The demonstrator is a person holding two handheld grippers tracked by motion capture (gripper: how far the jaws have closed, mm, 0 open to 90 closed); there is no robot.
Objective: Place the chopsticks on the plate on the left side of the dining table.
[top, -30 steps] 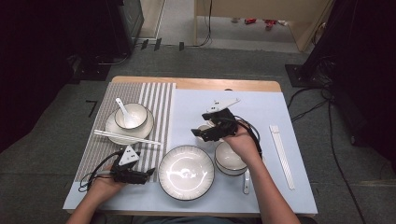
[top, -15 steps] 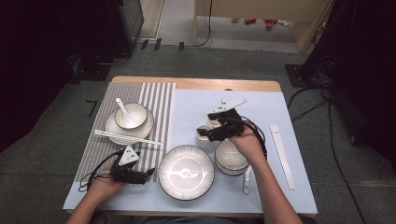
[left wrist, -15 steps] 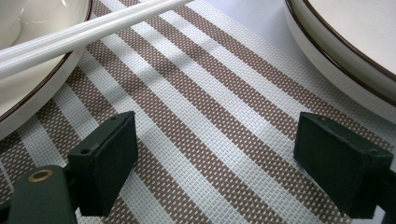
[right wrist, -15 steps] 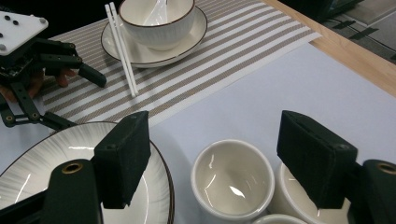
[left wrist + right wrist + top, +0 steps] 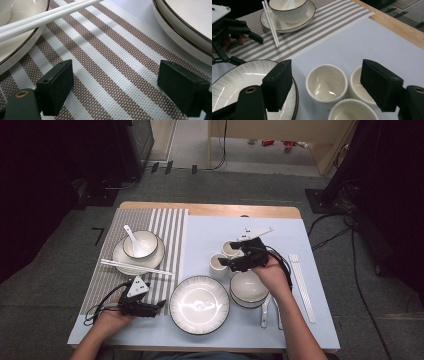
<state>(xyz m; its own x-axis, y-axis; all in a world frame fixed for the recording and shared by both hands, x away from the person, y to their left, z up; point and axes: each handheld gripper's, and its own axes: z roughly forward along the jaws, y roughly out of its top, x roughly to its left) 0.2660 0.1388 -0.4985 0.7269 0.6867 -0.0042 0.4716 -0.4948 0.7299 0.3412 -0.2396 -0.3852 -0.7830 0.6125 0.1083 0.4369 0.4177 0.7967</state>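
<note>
Two grippers work over a table (image 5: 210, 211) laid with a striped mat (image 5: 167, 225) on the left and a pale blue cloth (image 5: 210, 235) on the right. Far left, a small bowl (image 5: 141, 244) with a spoon (image 5: 131, 234) in it stands on a saucer (image 5: 120, 257), and a pair of white chopsticks (image 5: 135, 267) lies across the saucer's near rim onto the mat. Just below them the left gripper (image 5: 113, 85) rests low over the striped mat, its black jaws wide apart with nothing but mat between them; the same chopsticks run past at the top left of the left gripper view. Next comes a large plate (image 5: 199, 304) at the near middle of the table, just beside that gripper. Right of the plate stand three cups close together: one (image 5: 326, 83) in the middle of the right gripper view, a second (image 5: 359, 83) touching it, a third (image 5: 352, 110) nearest the camera. The right gripper (image 5: 325, 82) hovers above these cups with its jaws spread wide, the middle cup lying between them but not pressed by either pad. Beneath the right hand (image 5: 272, 270) sits a white bowl (image 5: 247, 289), with a spoon (image 5: 265, 312) beside it, and a second pair of chopsticks (image 5: 302, 287) lies far right on the cloth.
</note>
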